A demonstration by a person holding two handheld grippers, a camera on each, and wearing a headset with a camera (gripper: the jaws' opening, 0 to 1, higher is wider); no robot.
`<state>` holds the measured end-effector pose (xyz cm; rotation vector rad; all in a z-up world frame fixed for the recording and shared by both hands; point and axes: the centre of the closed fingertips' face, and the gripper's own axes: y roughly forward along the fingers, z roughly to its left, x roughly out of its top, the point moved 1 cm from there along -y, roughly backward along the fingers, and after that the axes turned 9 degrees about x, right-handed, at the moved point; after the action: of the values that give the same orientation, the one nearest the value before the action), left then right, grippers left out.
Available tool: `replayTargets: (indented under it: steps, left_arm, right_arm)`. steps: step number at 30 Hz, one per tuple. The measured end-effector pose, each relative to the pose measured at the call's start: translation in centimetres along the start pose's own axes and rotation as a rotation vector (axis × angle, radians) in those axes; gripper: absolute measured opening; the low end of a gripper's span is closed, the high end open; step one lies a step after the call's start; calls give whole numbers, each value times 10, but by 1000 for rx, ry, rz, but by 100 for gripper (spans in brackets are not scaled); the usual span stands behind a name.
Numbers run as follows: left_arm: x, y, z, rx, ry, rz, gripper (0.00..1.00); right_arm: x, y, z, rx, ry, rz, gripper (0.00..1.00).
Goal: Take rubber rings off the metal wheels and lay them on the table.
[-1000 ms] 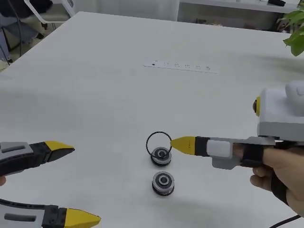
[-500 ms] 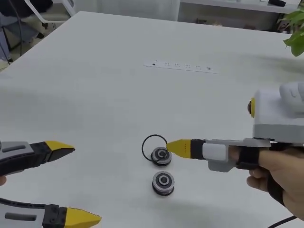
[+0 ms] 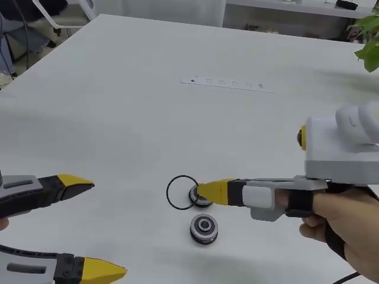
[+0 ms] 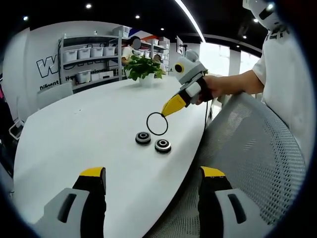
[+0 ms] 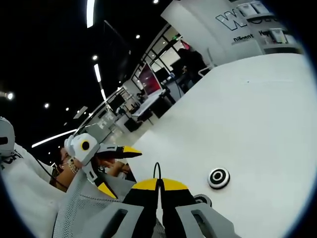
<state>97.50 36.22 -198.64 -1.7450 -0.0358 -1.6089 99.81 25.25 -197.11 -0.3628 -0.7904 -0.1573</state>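
Since a second ago the black rubber ring (image 3: 182, 192) has travelled leftward with the right gripper (image 3: 201, 190), from behind the farther metal wheel (image 3: 200, 202) to that wheel's left side. Both wheels have kept their places. The ring is off the wheel and pinched at its rim between the right gripper's yellow jaws, which are pressed together on it. In the left gripper view it hangs upright from the jaw tips, just behind the wheels. Whether its lower edge touches the tabletop (image 3: 118, 118) cannot be told.

The farther metal wheel lies flat just under the jaw tips. The nearer metal wheel (image 3: 204, 228) lies flat just beside it, toward the person, with a dark band around its rim. Both sit close to the tabletop's near edge, where a mesh chair (image 4: 247, 148) stands.

The left gripper (image 3: 95, 228) hovers well apart to the left, its jaws wide apart and holding nothing.

A socket strip (image 3: 225, 83) is set in the tabletop toward the far edge, and a potted plant (image 3: 368, 35) stands at the far right corner.
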Motion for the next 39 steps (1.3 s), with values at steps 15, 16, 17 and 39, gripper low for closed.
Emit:
replayTargets:
  steps: [15,16,17,39]
  left_arm:
    - [1,0,1,3,-8,-7,74]
    - [1,0,1,4,-8,-8,74]
    - [1,0,1,5,-8,-9,74]
    - [2,-1,1,5,-22,-16,72]
  right_arm:
    - [-22,20,-2,-8,-75,101,0]
    - [-23,21,-2,-10,-79,103,0]
    - [-24,22,-3,-14,-90,112,0]
    - [-52,35,-29,-97,-135,168,0]
